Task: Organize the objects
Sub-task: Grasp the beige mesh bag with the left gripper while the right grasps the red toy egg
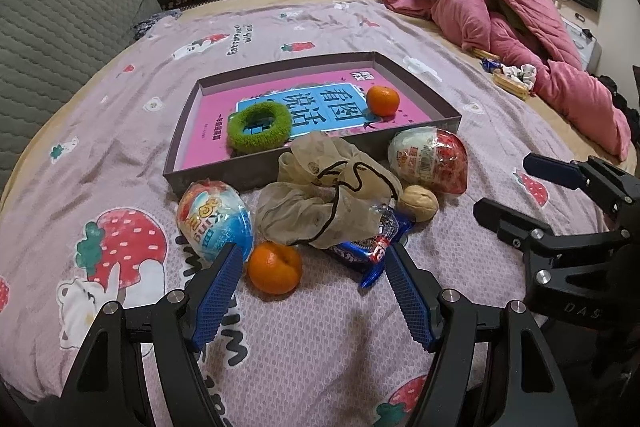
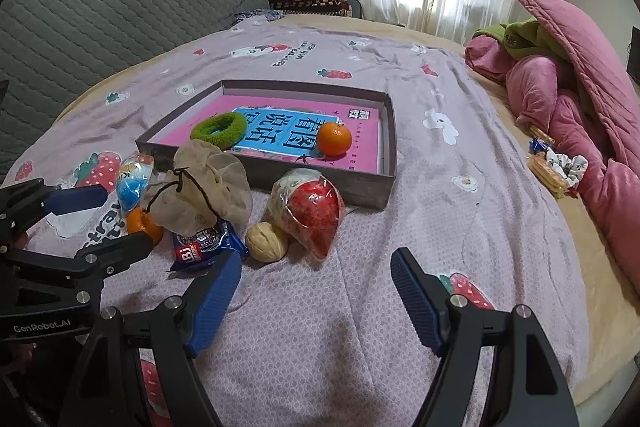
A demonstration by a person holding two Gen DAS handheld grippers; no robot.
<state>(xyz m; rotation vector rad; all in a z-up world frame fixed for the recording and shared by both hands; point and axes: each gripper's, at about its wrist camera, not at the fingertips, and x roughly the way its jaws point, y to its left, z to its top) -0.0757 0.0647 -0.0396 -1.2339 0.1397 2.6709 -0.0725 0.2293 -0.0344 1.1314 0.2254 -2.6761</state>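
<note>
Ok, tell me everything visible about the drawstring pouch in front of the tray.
The crumpled beige sheer-fabric drawstring pouch lies slumped on the purple strawberry-print bedspread, its dark cord looped loosely across it. Its far end leans against the shallow grey cardboard tray. It overlaps the blue foil snack packet and sits beside the walnut. No jaws touch it.

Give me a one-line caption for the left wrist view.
Open left tool hovers above an orange beside snacks, box behind.
</note>
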